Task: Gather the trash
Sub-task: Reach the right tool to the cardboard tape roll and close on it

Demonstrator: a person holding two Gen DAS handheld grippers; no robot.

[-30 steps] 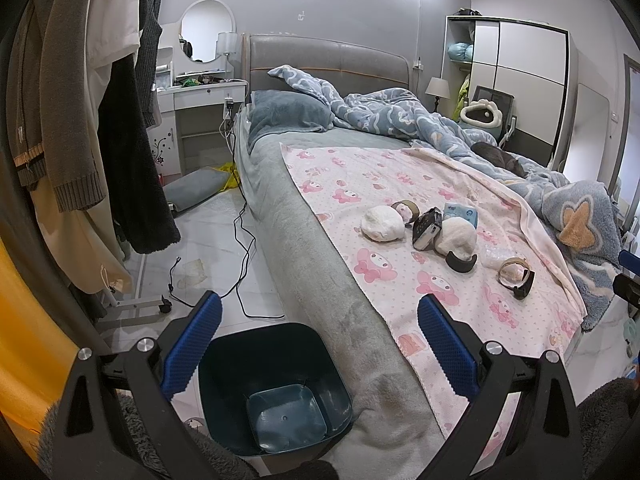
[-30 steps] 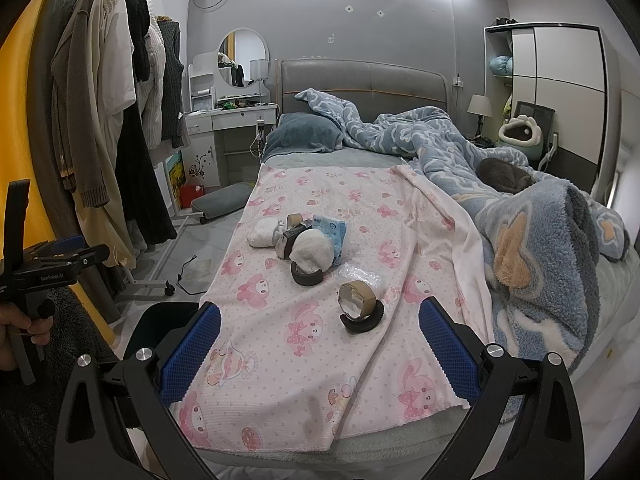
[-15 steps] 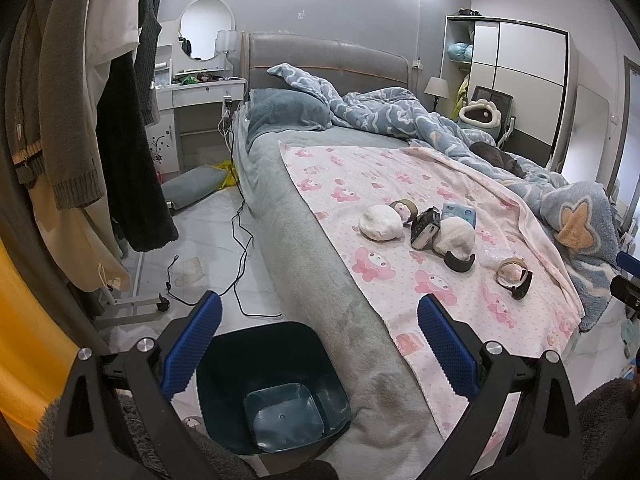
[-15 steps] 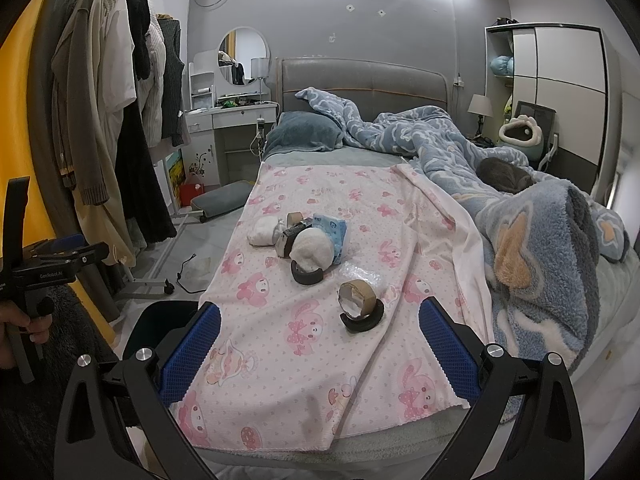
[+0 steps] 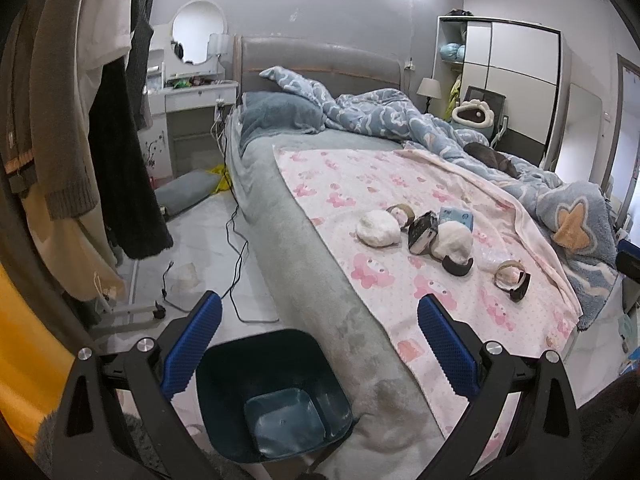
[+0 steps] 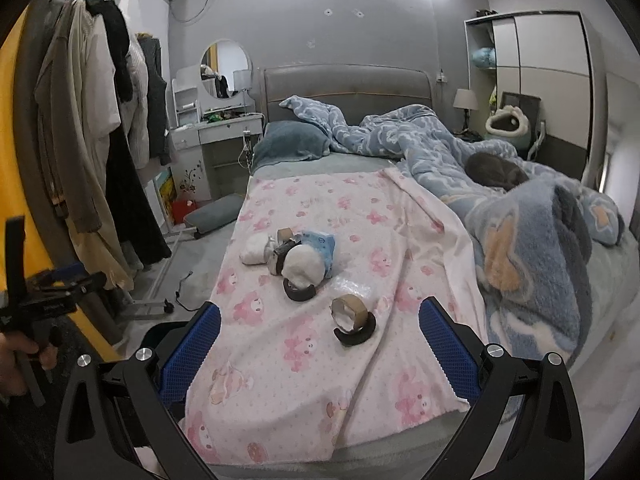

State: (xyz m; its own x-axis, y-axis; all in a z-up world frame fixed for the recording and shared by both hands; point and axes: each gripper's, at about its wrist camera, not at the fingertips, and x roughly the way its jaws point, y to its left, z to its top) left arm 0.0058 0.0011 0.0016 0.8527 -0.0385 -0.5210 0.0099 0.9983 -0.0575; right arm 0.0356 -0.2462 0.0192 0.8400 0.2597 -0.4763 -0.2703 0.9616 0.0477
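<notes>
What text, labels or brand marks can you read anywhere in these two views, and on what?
None can be read.
Blue tissue pack on the pink sheet: printed marks, too blurred.
Left tool, seen from the right wrist: small white lettering on its body, too small.
Colourful box under the dressing table: print illegible.

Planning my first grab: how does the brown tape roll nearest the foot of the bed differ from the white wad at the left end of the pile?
The brown tape roll is a hollow ring tipped up against a black ring; the white wad is a solid, soft-looking lump lying flat. The roll sits apart, nearer the right gripper; the wad touches the clustered pile. Both rest on the pink sheet.
</notes>
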